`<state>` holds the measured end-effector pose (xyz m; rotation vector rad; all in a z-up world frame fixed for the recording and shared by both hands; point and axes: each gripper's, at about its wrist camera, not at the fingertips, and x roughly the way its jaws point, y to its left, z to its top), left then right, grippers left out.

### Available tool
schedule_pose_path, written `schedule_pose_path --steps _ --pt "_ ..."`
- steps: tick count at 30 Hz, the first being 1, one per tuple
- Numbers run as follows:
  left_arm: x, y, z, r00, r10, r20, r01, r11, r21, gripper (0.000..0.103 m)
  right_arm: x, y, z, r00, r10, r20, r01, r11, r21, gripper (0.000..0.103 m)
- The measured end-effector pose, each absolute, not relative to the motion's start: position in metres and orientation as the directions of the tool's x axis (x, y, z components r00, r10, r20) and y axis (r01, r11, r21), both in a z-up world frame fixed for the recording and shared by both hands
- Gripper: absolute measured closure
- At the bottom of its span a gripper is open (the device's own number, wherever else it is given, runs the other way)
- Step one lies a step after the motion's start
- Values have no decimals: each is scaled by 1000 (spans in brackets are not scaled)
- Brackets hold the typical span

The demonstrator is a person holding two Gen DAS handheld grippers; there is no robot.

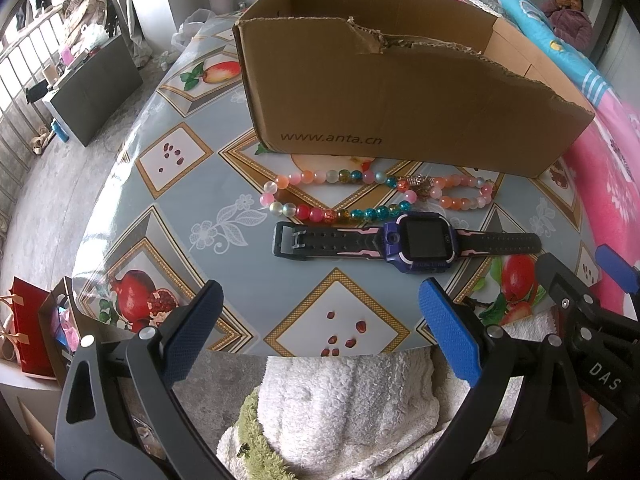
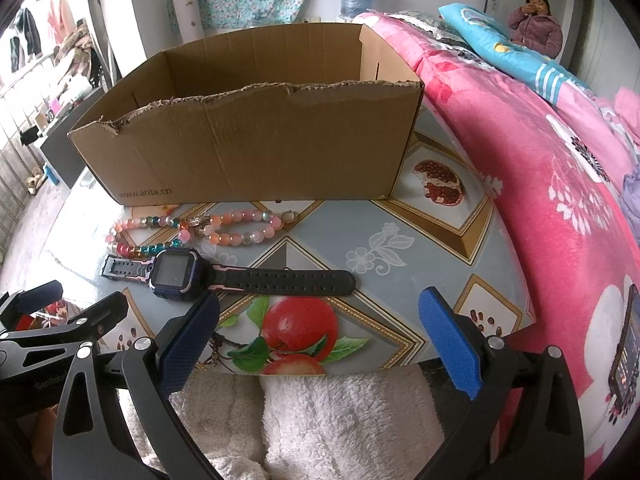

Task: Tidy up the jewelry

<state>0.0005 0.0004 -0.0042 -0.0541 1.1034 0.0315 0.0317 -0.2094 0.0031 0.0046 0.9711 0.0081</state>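
I can't see the floor of the cardboard box; its torn near wall hides whatever lies inside. The bead necklace runs just in front of that wall, its far edge close against the box, and a small metal charm on it is too blurred to make out. I count one necklace and one watch, the watch lying flat just nearer than the beads on the table. My left gripper hangs spread wide at the near table edge, holding nothing. My right gripper is equally wide and empty, to the right of it.
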Motion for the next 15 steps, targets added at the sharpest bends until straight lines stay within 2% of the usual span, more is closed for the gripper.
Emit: schedule_pose_path --steps 15 --pt "1 -3 0 452 -3 -892 -47 998 -28 8 33 -211 5 561 3 -828 0 1000 4 6"
